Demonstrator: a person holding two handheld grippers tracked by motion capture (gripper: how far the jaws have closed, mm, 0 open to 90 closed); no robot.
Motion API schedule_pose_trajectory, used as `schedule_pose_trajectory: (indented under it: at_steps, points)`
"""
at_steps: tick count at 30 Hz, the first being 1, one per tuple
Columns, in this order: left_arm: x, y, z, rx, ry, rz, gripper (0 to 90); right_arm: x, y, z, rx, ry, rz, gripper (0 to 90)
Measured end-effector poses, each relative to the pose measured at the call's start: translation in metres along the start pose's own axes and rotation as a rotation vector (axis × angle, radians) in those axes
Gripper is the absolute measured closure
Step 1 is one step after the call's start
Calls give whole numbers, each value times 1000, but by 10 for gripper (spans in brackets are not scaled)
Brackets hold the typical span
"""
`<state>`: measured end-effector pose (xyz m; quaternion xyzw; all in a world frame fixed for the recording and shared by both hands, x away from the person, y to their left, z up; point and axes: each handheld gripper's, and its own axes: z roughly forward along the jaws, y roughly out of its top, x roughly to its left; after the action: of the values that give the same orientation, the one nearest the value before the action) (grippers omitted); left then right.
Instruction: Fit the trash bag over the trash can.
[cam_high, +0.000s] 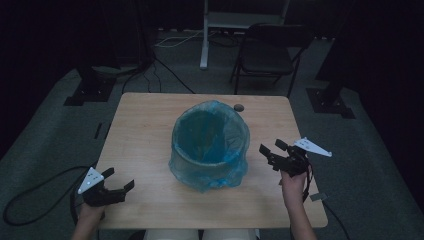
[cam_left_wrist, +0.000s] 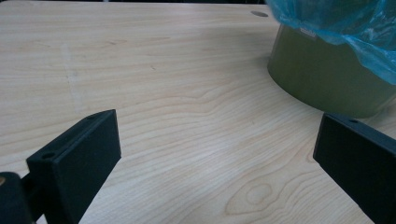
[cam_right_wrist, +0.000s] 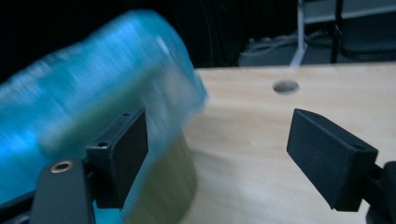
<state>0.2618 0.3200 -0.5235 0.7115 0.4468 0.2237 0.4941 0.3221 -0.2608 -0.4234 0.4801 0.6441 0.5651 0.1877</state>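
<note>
An olive-green round bin (cam_high: 210, 150) lined with a blue plastic bag (cam_high: 210, 111) stands upright at the middle of the wooden table (cam_high: 145, 125). My left gripper (cam_high: 121, 186) is open near the table's front left corner, apart from the bin, with nothing between its jaws. In the left gripper view (cam_left_wrist: 217, 154) the bin wall (cam_left_wrist: 327, 79) and bag edge (cam_left_wrist: 355, 23) sit at upper right. My right gripper (cam_high: 270, 148) is open just right of the bin. In the right gripper view (cam_right_wrist: 217, 140) the blurred blue bag (cam_right_wrist: 74, 102) lies beside its left jaw.
A cable hole (cam_high: 239, 107) is set in the table's far edge behind the bin. A black folding chair (cam_high: 272, 50) and a white stand (cam_high: 205, 35) are on the carpet beyond the table. Black cables (cam_high: 30, 200) trail on the floor at the left.
</note>
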Motion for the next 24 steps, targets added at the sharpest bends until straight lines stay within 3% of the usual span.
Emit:
schedule_pose_trajectory:
  at_steps: [4,5,8,9,10,11,12,14,15,16,19,20,23,24]
  points:
    - [-2,0,2,9,-1,13,13,11,17,4,-31,33,-12,200]
    - [-2,0,2,5,-3,10,13,21,33,9,-59,78,-18,201]
    - [-2,0,2,3,-2,4,13,36,54,21,-52,181,-25,201]
    - [-2,0,2,-1,-2,5,13,36,54,21,-52,181,-25,201]
    - [-1,0,2,-2,0,-2,13,50,69,36,-31,266,-39,201]
    - [-1,0,2,-2,0,-2,13,50,69,36,-31,266,-39,201]
    - [-1,0,2,-6,1,-3,13,61,79,51,-9,303,-64,201]
    - [-2,0,2,-4,3,2,13,71,87,69,22,361,-75,201]
    - [-2,0,2,-4,3,2,13,71,87,69,22,361,-75,201]
    - [-2,0,2,-2,5,2,13,81,94,86,55,397,-94,200]
    - [-3,0,3,-2,0,5,13,95,102,111,120,479,-128,200]
    - [-4,-1,4,2,-4,4,13,100,103,122,167,502,-135,200]
    - [-5,-1,5,5,-8,5,13,103,102,128,191,500,-147,200]
    - [-5,-2,5,12,-9,9,13,107,101,138,232,495,-178,200]
